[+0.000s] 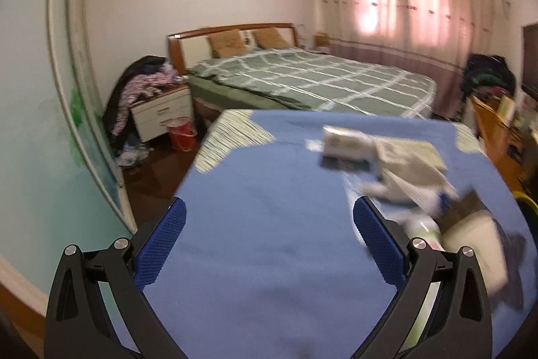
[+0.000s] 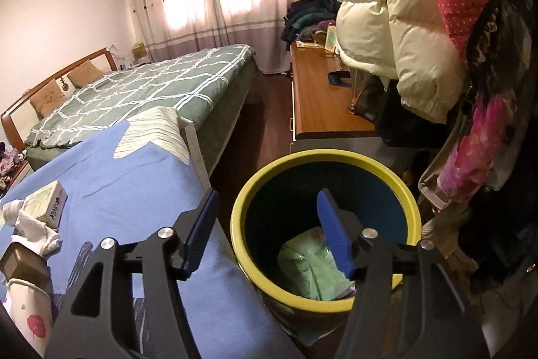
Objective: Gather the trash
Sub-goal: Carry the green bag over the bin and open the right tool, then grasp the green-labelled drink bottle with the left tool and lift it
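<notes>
Hovering over the mouth of the round bin with a yellow-green rim and dark teal inner wall point(image 2: 408, 207), the right gripper point(image 2: 269, 226) is holding its blue textured pads apart with nothing between them, and a crumpled pale green plastic wrapper point(image 2: 307, 271) is lying at the bottom of the bin below the right-hand pad. The bin is standing on dark wooden floor just beside the edge of the table covered in a smooth blue cloth point(image 2: 111, 164), whose far corner is showing a pale striped patch. More trash is lying on that cloth to the left: a small cream cardboard box with red print point(image 2: 45, 202), a wad of white crumpled tissue point(image 2: 32, 229) touching it, a brown box point(image 2: 22, 264) and a white bottle with a pink mark point(image 2: 28, 313) near the frame's edge. In the left wrist view, which is motion-blurred, the left gripper point(image 1: 269, 217) is spreading its dimpled blue pads wide over bare blue cloth, empty, with the same pile of box and tissue point(image 1: 380, 153) lying ahead and to its right. Open cloth is stretching ahead of the left gripper up to the table's far edge, beyond which a bed with a green checked quilt point(image 1: 302, 76) is standing.
</notes>
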